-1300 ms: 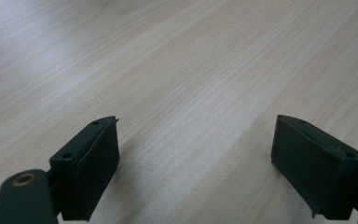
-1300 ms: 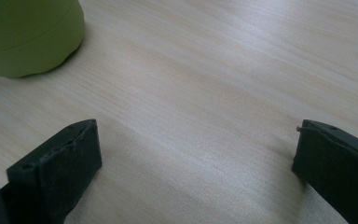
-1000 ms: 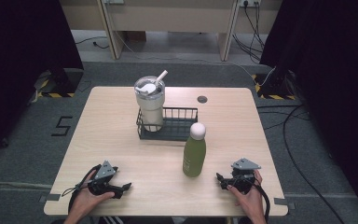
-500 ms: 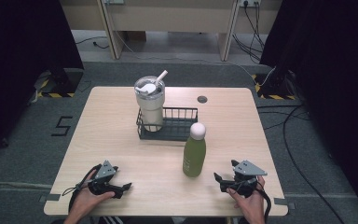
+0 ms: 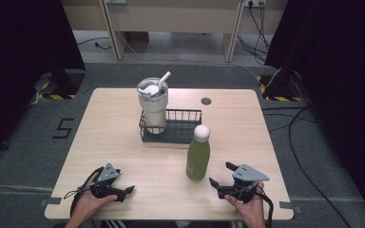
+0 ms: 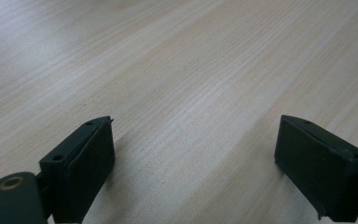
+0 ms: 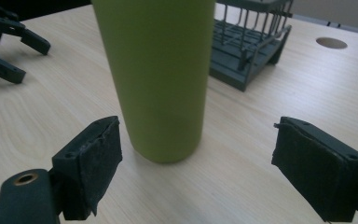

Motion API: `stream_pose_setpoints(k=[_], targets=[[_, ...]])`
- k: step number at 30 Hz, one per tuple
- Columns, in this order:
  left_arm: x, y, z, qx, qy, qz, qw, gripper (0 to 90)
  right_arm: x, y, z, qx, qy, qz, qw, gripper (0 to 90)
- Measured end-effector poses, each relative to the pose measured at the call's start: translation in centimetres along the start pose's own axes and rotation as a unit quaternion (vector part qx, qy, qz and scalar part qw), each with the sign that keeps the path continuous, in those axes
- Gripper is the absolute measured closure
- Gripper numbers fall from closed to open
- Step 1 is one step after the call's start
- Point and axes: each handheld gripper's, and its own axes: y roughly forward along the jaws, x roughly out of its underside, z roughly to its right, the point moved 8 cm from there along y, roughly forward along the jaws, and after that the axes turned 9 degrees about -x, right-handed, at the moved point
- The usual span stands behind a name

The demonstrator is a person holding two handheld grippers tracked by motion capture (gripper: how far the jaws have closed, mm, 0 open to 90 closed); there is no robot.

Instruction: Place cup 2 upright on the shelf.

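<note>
A green bottle (image 5: 198,156) with a white cap stands upright on the wooden table (image 5: 114,142), in front of a black wire rack (image 5: 180,112). A lidded steel tumbler (image 5: 153,104) with a straw stands in the rack's left end. My right gripper (image 5: 220,173) is just right of the bottle, pointing at it. Its jaws have just been opening and are open, with the bottle's base (image 7: 158,70) ahead of them, untouched. My left gripper (image 5: 128,191) rests near the front left edge, open over bare wood (image 6: 193,140).
A round cable hole (image 5: 206,100) sits in the table behind the rack. The right gripper view also shows the left gripper (image 7: 9,46) far off and the rack (image 7: 247,51). Dark curtains flank the table, and cables lie on the floor.
My right gripper has lifted a little off the table and its jaws stand wider apart. The left gripper, bottle and tumbler have not moved.
</note>
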Motion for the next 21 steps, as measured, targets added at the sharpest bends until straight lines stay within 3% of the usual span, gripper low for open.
stream_pose_setpoints(k=[6,21], targets=[[0.0,0.0,0.0,0.000,0.000,0.001,1.0000,11.3,-0.9,0.4,-0.7,-0.016,-0.008,0.015,0.9997,15.2],[-0.1,0.1,0.1,0.000,0.002,0.001,1.0000,11.2,-1.7,1.6,-0.8,-0.031,-0.016,0.025,0.9991,15.0]])
